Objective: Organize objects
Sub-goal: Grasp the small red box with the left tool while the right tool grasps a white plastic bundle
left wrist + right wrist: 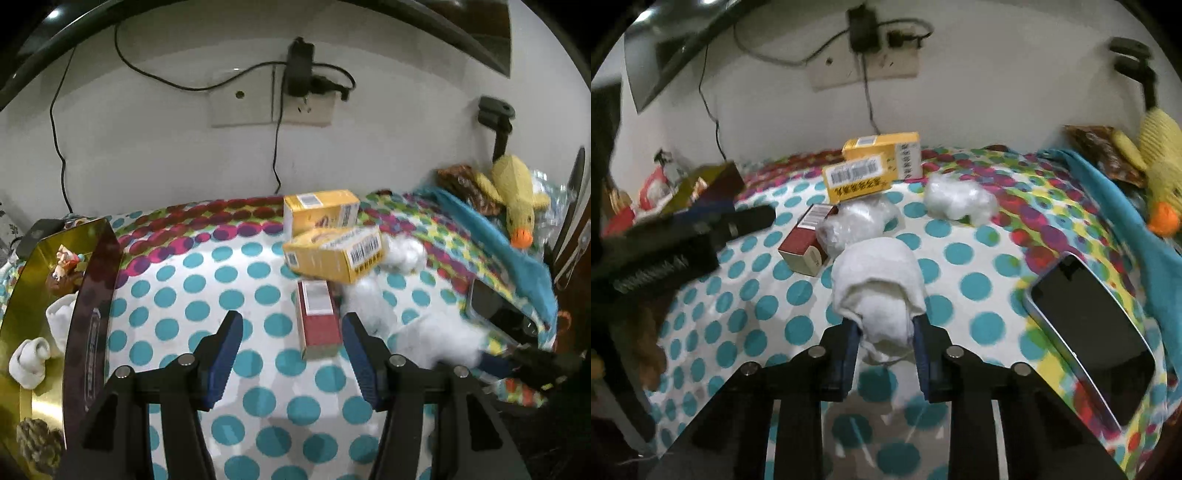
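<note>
Right wrist view shows your right gripper [884, 338] clamped on the sock [877, 284] at frame centre; your left gripper [291, 339], half open and empty, probably sits nearer the tray [92, 280], lower left.

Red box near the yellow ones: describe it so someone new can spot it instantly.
On the polka-dot tablecloth, two yellow boxes sit stacked toward the wall. Just in front of them, nearer the camera, lies the red box, flat, beside clear plastic bags. It is the only dark red carton, with a white label panel.
</note>
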